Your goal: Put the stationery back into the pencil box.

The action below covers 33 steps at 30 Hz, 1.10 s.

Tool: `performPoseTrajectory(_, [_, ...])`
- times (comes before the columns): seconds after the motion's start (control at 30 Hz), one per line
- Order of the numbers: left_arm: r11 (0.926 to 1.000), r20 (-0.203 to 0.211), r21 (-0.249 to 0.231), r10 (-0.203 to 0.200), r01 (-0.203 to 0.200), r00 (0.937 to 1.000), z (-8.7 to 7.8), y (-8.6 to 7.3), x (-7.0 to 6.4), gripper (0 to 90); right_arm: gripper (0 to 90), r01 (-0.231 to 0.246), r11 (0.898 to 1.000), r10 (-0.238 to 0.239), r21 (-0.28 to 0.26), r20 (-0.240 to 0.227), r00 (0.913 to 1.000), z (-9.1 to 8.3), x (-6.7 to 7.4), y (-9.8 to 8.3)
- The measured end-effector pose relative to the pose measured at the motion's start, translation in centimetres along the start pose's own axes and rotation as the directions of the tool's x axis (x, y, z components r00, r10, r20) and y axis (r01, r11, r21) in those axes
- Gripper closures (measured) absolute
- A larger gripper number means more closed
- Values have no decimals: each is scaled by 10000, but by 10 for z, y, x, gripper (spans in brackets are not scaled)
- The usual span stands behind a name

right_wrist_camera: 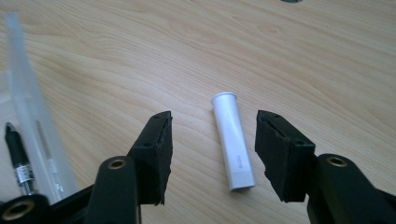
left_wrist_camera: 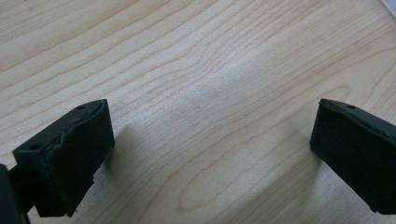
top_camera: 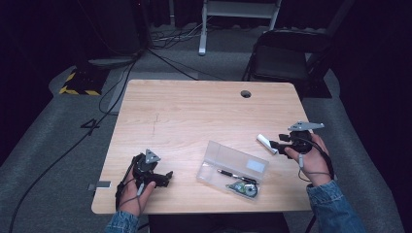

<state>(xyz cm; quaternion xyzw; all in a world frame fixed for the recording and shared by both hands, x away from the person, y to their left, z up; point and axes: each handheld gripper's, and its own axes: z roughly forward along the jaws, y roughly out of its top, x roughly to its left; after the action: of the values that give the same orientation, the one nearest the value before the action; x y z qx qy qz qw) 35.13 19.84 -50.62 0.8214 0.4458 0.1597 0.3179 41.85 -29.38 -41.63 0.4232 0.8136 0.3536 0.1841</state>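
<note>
The white tube point(right_wrist_camera: 233, 142) lay flat on the surface point(top_camera: 194, 111), between the jaws of my right hand-held gripper point(right_wrist_camera: 212, 156) but not yet pinched: I could see wood on both sides of it, so the pads stood partly open around it, with nothing held. I judged the pickup as only lined up, with closing, lifting and carrying left to do. Off to that gripper's left lay the clear plastic case point(top_camera: 233, 167), lid open, with a black pen point(top_camera: 232, 174) and a small round correction-tape dispenser point(top_camera: 245, 188) already inside; if the tube belonged there too, two items looked done and one remained.

My left hand-held gripper point(left_wrist_camera: 212, 154) rested near the surface's near edge, its jaws wide apart over bare wood, holding nothing.

For room, the right hand-held gripper worked close to the surface's right edge, so I had little margin on that side and would not swing outward. Between it and the case the wood was bare, and the far half beyond the tube was open apart from the cable hole point(top_camera: 246, 93).
</note>
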Motion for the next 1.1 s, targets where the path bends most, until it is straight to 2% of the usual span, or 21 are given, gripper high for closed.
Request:
performPoseTrajectory(0.3, [10000,4,0,-4,4,10000,0,0,0,2,509,-109,9985,84,543,456,9989,18,-16,-13])
performPoseTrajectory(0.43, [10000,2,-1,-6,6,10000,0,0,0,2,542,-283,9967,255,763,376,9990,25,-19,-18])
performPoseTrajectory(0.63, [10000,3,0,-8,8,10000,0,0,0,2,561,-133,9937,88,1113,409,9991,36,-21,-24])
performPoseTrajectory(0.8, [10000,4,-9,0,0,10000,0,0,0,2,573,-195,9893,146,1443,350,9993,44,-22,-28])
performPoseTrajectory(1.1, [10000,4,-9,3,-3,10000,0,0,0,2,589,-207,9847,148,1733,355,9993,54,-22,-34])
